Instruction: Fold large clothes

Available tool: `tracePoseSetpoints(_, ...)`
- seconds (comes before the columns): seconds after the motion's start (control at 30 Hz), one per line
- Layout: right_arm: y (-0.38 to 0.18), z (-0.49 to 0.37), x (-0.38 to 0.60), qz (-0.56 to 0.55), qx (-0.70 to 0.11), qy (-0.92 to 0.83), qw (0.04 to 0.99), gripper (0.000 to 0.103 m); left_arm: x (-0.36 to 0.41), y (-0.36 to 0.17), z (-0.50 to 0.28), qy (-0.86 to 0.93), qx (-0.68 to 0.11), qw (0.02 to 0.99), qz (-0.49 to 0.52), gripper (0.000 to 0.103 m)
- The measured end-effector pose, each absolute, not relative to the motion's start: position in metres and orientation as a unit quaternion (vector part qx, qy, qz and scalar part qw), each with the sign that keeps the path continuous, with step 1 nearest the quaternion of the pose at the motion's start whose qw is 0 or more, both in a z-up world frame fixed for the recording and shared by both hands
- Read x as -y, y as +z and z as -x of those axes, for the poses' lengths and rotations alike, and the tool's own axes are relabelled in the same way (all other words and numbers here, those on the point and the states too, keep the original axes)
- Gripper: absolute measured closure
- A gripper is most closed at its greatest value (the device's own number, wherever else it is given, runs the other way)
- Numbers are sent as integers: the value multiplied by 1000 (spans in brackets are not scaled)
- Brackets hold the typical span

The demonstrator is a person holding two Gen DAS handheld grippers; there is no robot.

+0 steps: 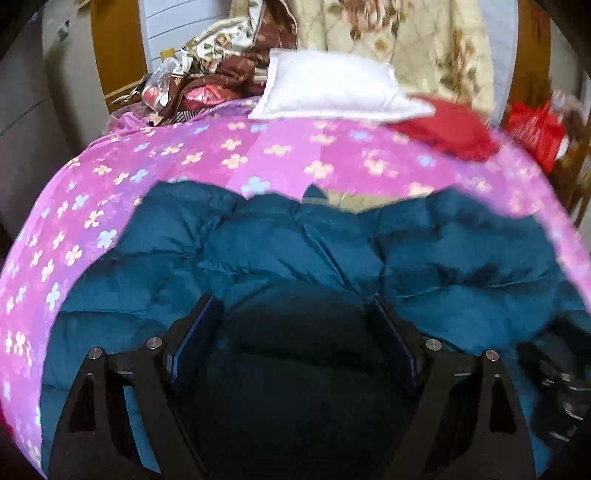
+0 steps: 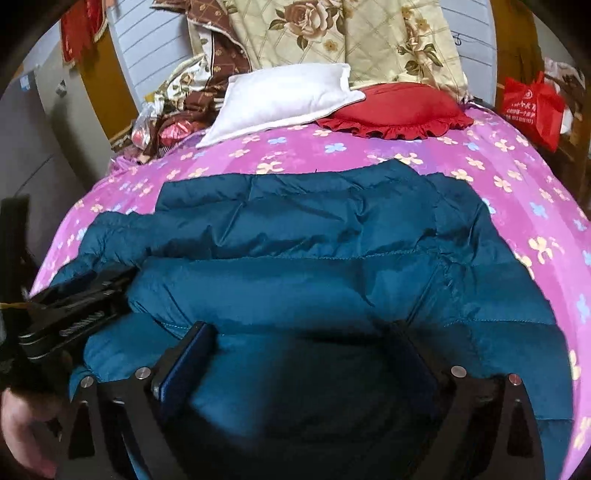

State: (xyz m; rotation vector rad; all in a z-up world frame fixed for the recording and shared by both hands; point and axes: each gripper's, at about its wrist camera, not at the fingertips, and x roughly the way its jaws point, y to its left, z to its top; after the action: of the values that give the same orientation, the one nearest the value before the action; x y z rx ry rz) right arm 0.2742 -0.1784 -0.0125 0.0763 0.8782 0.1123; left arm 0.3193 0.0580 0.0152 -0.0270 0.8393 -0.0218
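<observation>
bed (image 2: pixel 480 155) carries everything, covered in a pink-purple sheet with small flower prints, smooth thin cotton look. a cream quilted floral blanket (image 2: pixel 351 33) is heaped at the head edge against the wall, soft and stitched in diamonds, out of the folding area i guess.

teal puffer jacket (image 2: pixel 295 236) lies spread flat across the near half of the bed, running to the near edge under both of my tools. shiny slick shell, puffy quilted channels, creased seams; looks springy, so i judge any fold will want pressing down. it's laid wide open so the sides can be brought in.

white pillow (image 2: pixel 284 99) flat and plump near the head edge, well apart from the jacket. red round cushion (image 2: pixel 395 107) with a ruffled rim just beside it, the pillow's corner overlapping it. red plastic bag (image 2: pixel 532 107) sits off the bed's right edge.

left tool (image 1: pixel 295 314) has its fingers spread wide over a dark padded fold of jacket, nothing pinched that i can see. right tool (image 2: pixel 306 343) also spread wide, low over the jacket at the near edge; its right finger is blurred and dark. left tool's side shows at the left of the right view, resting on the jacket's near-left part.
</observation>
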Motion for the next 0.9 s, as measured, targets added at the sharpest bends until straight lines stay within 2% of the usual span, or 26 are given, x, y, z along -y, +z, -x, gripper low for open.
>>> tracePoseSetpoints(0.13, 16, -234, 189, -46, -387, 68, 919, 9, -96, 43, -281, -18, -377, 925, 26, 19)
tracePoseSetpoints(0.23, 26, -202, 199, -39, -376, 72, 923, 9, -127, 38, -256, 9, -373, 928, 4, 19)
tracePoseSetpoints(0.37, 1, -182, 220, -38, -402, 45, 914, 9, -156, -2, -245, 25, -410, 912, 2, 18)
tracePoseSetpoints(0.43, -21, -179, 233, -73, -388, 76, 916, 5, -159, -10, -240, 17, -393, 919, 9, 18)
tracePoseSetpoints(0.63, -25, -182, 225, -65, -383, 60, 920, 0, -159, -2, -237, 19, -399, 917, 22, 19)
tracePoseSetpoints(0.73, -18, -174, 224, -67, -380, 44, 922, 1, -180, 18, -217, 15, -361, 931, 54, 19)
tracePoseSetpoints(0.8, -9, -154, 223, -79, -346, 38, 934, 1, -203, 24, -209, 22, -354, 932, 73, 19)
tracePoseSetpoints(0.9, -9, -127, 215, -66, -298, 22, 952, 1, -233, 17, -219, 40, -389, 916, 93, 19)
